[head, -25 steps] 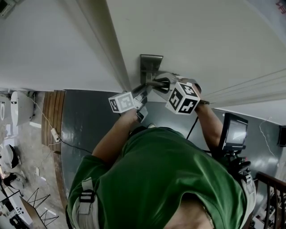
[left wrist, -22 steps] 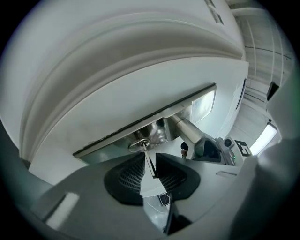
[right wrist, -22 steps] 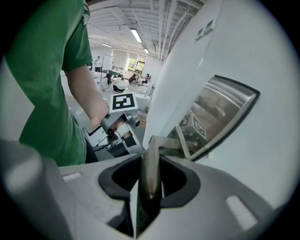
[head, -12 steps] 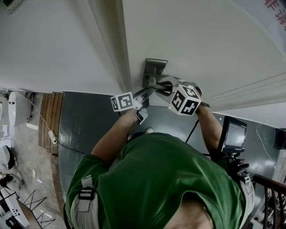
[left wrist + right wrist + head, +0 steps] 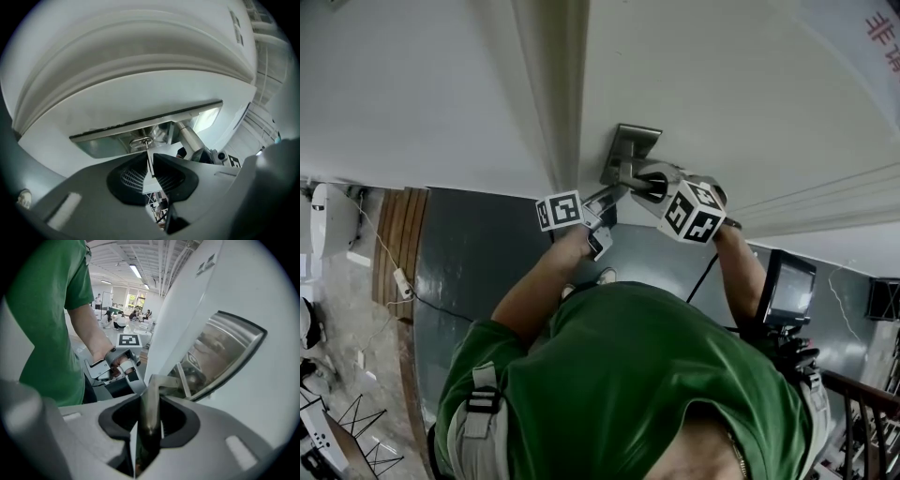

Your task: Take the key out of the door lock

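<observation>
**Two grippers at the lock, key lined up in the left one**

Two narrow pads of the left gripper (image 5: 151, 165) are being closed around the key (image 5: 148, 152). The key is seen edge-on as a thin strip standing in the slit between them. Only a sliver of gap is left, and the pads appear not quite to be pressing yet, though this is hard to settle from so thin an edge.

The key's long axis runs straight out from the keyhole (image 5: 140, 139) in the lock plate (image 5: 103, 140), towards the left gripper and in line with its jaws. The coming pull is judged to need a path straight back along that axis, away from the door (image 5: 140, 61), with no sideways lean.

The right gripper (image 5: 151, 401) is clamped on the handle (image 5: 161, 380), which is gripped between its jaws just beside the plate. No part in the pull is expected of it, and the left gripper is plainly the nearer to the key.

From the head view the key itself cannot be made out. Only the two grippers are shown, meeting at the plate (image 5: 630, 141).

Compared with a second ago, both grippers are found in the same places at the plate and the right grip is unchanged. The left jaws have been brought from a wider gap to the present narrow one.
</observation>
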`<move>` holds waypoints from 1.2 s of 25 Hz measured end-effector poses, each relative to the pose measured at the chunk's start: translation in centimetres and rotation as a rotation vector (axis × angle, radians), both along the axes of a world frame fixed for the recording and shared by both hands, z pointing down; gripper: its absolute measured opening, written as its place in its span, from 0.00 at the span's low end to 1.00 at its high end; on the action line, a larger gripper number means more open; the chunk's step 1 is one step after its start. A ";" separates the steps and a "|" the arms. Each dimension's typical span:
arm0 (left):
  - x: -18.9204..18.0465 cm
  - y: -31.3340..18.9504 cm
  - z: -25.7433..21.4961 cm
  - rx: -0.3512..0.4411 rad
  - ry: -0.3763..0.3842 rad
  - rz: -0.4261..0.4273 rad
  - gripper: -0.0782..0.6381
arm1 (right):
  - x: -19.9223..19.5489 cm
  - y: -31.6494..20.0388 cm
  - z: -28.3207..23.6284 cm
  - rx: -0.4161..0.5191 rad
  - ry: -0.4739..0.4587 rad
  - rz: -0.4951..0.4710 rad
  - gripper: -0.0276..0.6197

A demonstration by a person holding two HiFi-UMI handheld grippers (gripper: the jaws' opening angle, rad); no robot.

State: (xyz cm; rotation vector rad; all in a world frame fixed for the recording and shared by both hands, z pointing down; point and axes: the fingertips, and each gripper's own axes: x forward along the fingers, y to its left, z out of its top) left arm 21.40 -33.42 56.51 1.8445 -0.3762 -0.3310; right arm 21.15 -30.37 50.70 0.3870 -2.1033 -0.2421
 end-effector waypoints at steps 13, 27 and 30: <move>-0.5 0.6 0.4 -0.136 0.005 -0.013 0.15 | -0.4 0.5 0.2 -0.004 0.027 0.006 0.22; -0.4 1.3 0.3 -0.151 0.012 0.003 0.15 | -0.1 0.3 0.2 -0.013 0.026 0.035 0.22; -0.5 1.8 0.4 -0.146 0.006 0.015 0.15 | -0.2 0.4 0.2 -0.023 0.022 0.034 0.22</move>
